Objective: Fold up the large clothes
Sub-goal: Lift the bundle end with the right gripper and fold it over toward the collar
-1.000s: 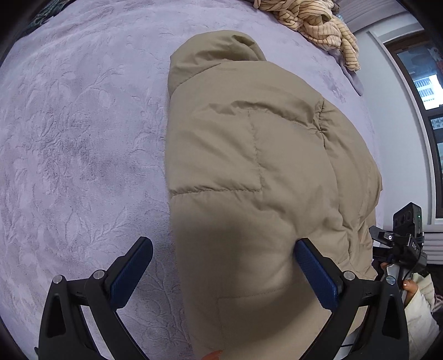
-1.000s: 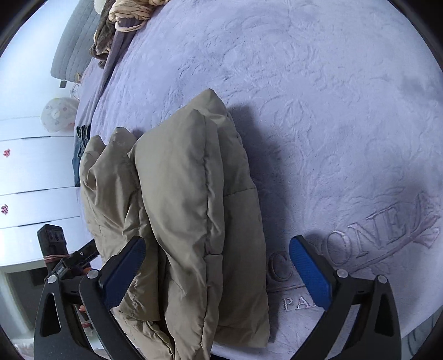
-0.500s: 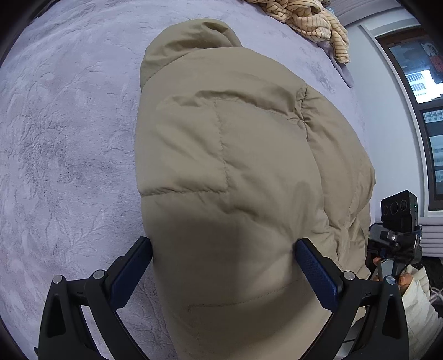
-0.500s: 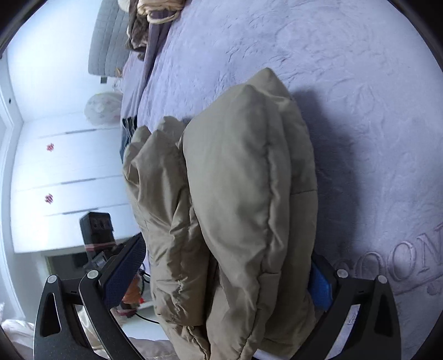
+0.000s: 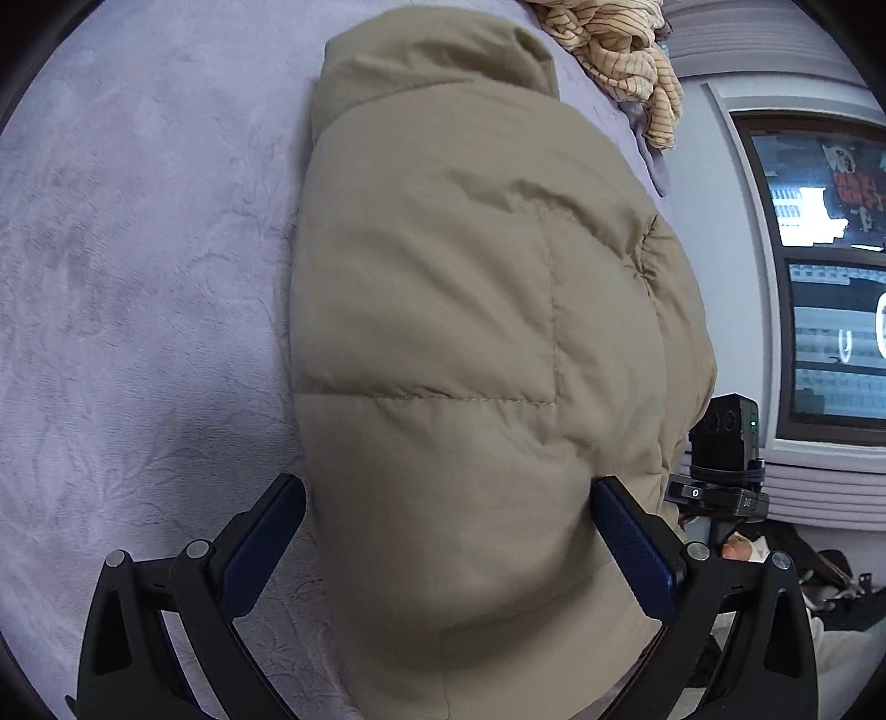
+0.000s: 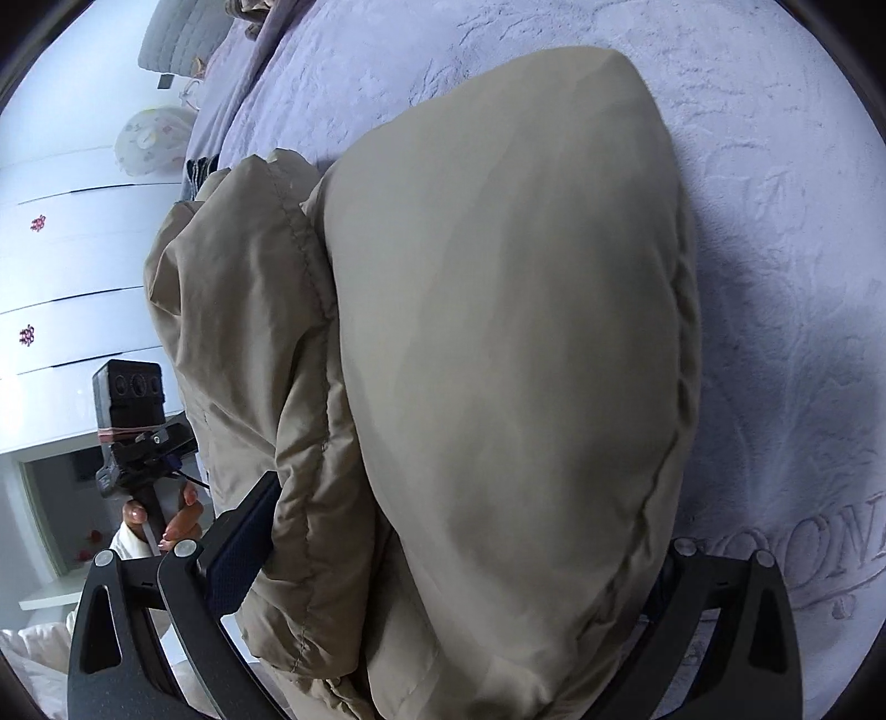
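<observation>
Bedspread (image 5: 138, 277), lilac with an embossed leaf pattern, fills the left of the left wrist view, and on it lies the khaki puffer jacket (image 5: 470, 332), folded into a thick bundle with its collar end pointing away from the camera. The left gripper (image 5: 448, 531) has its jaws spread wide around the near end of the bundle: the left blue pad (image 5: 260, 548) sits just beside the jacket's edge over the bedspread, and the right blue pad (image 5: 631, 554) presses against the padded fabric on the other side. Beyond the jacket, a striped cream garment (image 5: 620, 50) is heaped at the far edge of the bed, and further right is a dark window (image 5: 825, 277); the lettering on it is too blurred to read. In the right wrist view, white drawers (image 6: 61, 277) with small red motifs stand at the left, with the person's left hand (image 6: 166, 515) below them gripping the handle of the other tool. The right gripper (image 6: 459, 559) has its jaws wide apart as well, straddling the jacket (image 6: 498, 332), whose puffy layers bulge between them; the left pad (image 6: 243, 543) touches a quilted fold, while the right pad is hidden behind the fabric. At the far right, raised letters on the bedspread (image 6: 775, 166) read "OON", cut off on both sides.
</observation>
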A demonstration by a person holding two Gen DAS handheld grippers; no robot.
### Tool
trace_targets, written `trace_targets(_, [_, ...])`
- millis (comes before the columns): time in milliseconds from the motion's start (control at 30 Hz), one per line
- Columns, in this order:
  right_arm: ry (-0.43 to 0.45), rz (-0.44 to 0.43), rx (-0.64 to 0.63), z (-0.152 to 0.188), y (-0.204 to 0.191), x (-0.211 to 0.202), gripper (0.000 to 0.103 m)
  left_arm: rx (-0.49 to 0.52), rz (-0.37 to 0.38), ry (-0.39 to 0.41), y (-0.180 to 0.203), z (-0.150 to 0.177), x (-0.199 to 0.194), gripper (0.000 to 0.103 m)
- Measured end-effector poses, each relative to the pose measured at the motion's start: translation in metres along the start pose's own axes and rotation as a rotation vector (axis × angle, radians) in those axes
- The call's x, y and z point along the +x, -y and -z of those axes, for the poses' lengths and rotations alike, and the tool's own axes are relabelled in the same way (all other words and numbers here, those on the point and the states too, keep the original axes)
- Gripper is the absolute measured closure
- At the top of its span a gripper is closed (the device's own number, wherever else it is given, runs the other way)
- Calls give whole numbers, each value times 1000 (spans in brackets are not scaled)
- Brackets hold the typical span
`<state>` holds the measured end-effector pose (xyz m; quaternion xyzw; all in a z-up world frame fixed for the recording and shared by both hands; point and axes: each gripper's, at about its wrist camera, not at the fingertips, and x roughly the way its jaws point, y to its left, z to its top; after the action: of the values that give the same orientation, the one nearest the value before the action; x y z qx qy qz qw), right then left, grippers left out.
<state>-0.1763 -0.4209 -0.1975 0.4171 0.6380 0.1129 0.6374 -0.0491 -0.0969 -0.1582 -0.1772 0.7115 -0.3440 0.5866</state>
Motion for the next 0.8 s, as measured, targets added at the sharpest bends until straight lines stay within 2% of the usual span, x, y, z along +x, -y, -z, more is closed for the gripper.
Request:
trace_targets(33, [-4, -4, 2, 0, 0, 2, 0, -3, 21, -10, 0, 0, 7, 0])
trace_targets(300, [-32, -7, 2, -14, -3, 25, 0, -27, 36, -27, 1, -6, 32, 0])
trace_targets(433, [-46, 4, 20, -14, 2, 22, 0, -3, -8, 3, 21, 0, 36, 0])
trace_targets(533, [-40, -9, 48, -13, 5, 17, 1, 71, -53, 38, 46, 8, 30, 9])
trace_targets(600, [-34, -51, 61, -12, 6, 13, 5, 89, -55, 58, 55, 13, 23, 16])
trace_targets(667, [-24, -85, 58, -11, 7, 7, 24, 86, -46, 75, 60, 15, 16, 24])
trace_targets(767, [-12, -115, 28, -8, 2, -2, 40, 71, -22, 103, 67, 18, 7, 28])
trace_targets(800, [-6, -121, 16, -7, -2, -6, 40, 71, -17, 113, 71, 17, 4, 28])
